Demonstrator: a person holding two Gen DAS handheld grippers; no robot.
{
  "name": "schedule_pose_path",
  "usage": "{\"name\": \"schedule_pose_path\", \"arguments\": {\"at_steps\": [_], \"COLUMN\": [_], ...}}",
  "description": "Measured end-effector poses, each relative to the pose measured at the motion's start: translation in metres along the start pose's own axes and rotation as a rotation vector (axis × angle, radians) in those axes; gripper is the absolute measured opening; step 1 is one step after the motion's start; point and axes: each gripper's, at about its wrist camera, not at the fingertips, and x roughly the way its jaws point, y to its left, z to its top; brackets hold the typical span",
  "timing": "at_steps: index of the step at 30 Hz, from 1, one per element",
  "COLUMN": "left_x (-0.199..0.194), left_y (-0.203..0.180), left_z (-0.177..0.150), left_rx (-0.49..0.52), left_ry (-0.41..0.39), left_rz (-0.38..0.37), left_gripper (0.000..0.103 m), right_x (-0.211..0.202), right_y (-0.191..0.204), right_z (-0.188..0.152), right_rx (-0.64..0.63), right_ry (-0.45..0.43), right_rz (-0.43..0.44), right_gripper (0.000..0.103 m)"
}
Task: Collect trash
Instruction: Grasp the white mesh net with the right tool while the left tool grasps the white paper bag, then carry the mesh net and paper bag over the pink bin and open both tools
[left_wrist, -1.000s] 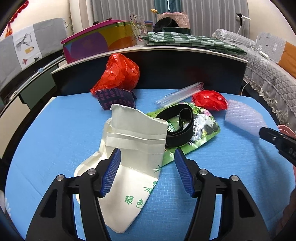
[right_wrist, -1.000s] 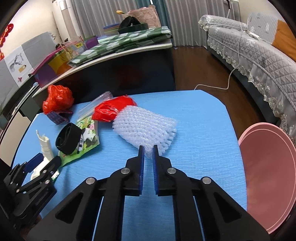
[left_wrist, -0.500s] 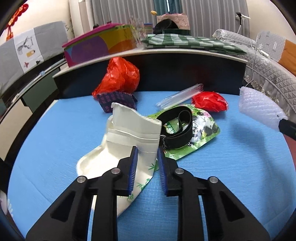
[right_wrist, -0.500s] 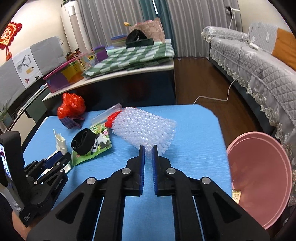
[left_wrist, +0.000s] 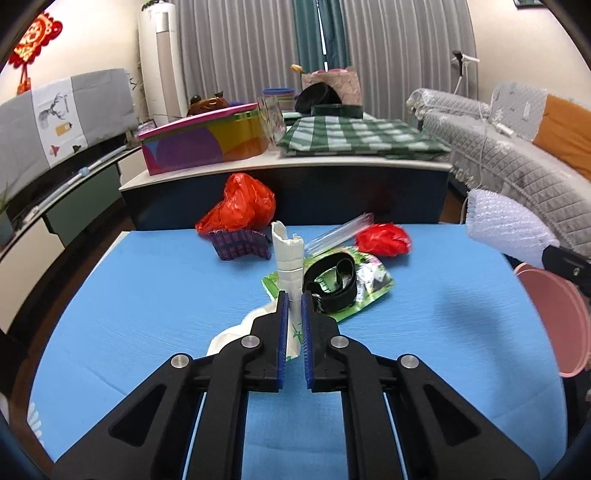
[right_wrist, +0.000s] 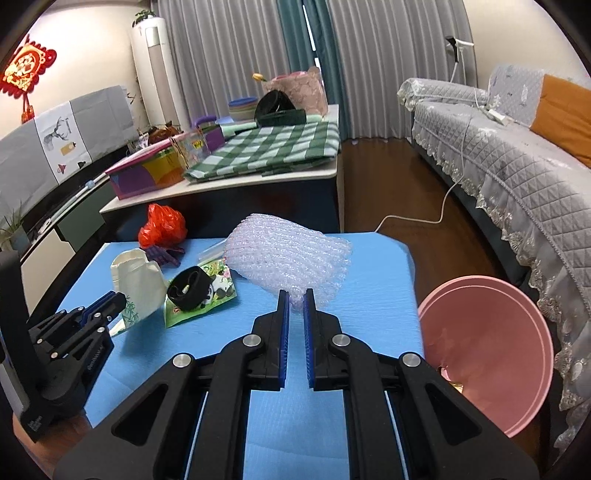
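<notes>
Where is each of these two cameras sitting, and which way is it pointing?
Left wrist view: rides on the left gripper, looking forward over the blue table; its black fingers pinch a cream paper bag.
Right wrist view: rides on the right gripper, facing the same table; its fingers pinch bubble wrap, and the left gripper shows at left.
Both show the bag, the bubble wrap and the pink bin.

left gripper (left_wrist: 293, 301) | right gripper (right_wrist: 294, 299) | black frames | blue-padded fingers (right_wrist: 283, 325) | silver screws
</notes>
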Motion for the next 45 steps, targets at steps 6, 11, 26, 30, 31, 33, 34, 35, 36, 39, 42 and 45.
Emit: {"name": "schedule_pose_path", "arguments": {"at_steps": [6, 11, 26, 30, 31, 33, 34, 35, 36, 39, 42, 45], "left_x": [-0.018, -0.031, -0.05, -0.051, -0.051, -0.051, -0.051, -0.051, -0.051, -0.052, -0.052, -0.054], "left_y": [0.005, 0.002, -0.019, -0.026, -0.028, -0.033, -0.035, -0.037, -0.04, -0.049, -0.058, -0.066], "left_z": [0.001, 0.003, 0.01, 0.011, 0.011, 0.012, 0.013, 0.013, 0.013, 0.013, 0.013, 0.013], "left_rx": [-0.033, -0.036, -0.016, -0.007, -0.005, -0.002, 0.001, 0.002, 0.006, 0.018, 0.029, 0.038], "left_ry": [-0.001, -0.017, -0.076, -0.083, -0.084, -0.086, -0.087, -0.088, -0.089, -0.09, -0.09, -0.089], "left_rz": [-0.056, -0.083, -0.177, -0.199, -0.204, -0.211, -0.216, -0.219, -0.223, -0.236, -0.25, -0.264], "left_gripper": [0.006, 0.006, 0.006, 0.006, 0.006, 0.006, 0.006, 0.006, 0.006, 0.006, 0.006, 0.006], "right_x": [-0.02, -0.032, -0.05, -0.054, -0.054, -0.056, -0.056, -0.056, -0.056, -0.059, -0.063, -0.067], "right_y": [-0.002, -0.005, -0.028, -0.038, -0.039, -0.043, -0.045, -0.048, -0.05, -0.058, -0.065, -0.074], "right_z": [-0.001, -0.001, -0.001, -0.001, -0.002, -0.002, -0.003, -0.003, -0.003, -0.004, -0.004, -0.005], "right_rx": [-0.005, -0.013, 0.003, 0.014, 0.015, 0.018, 0.018, 0.018, 0.02, 0.029, 0.033, 0.037], "right_ry": [-0.025, -0.042, -0.073, -0.077, -0.078, -0.079, -0.076, -0.073, -0.072, -0.072, -0.077, -0.081], "right_rz": [-0.018, -0.029, -0.085, -0.107, -0.111, -0.126, -0.134, -0.147, -0.155, -0.175, -0.197, -0.221], "right_gripper": [0.008, 0.008, 0.008, 0.008, 0.008, 0.008, 0.008, 0.008, 0.008, 0.008, 0.008, 0.008]}}
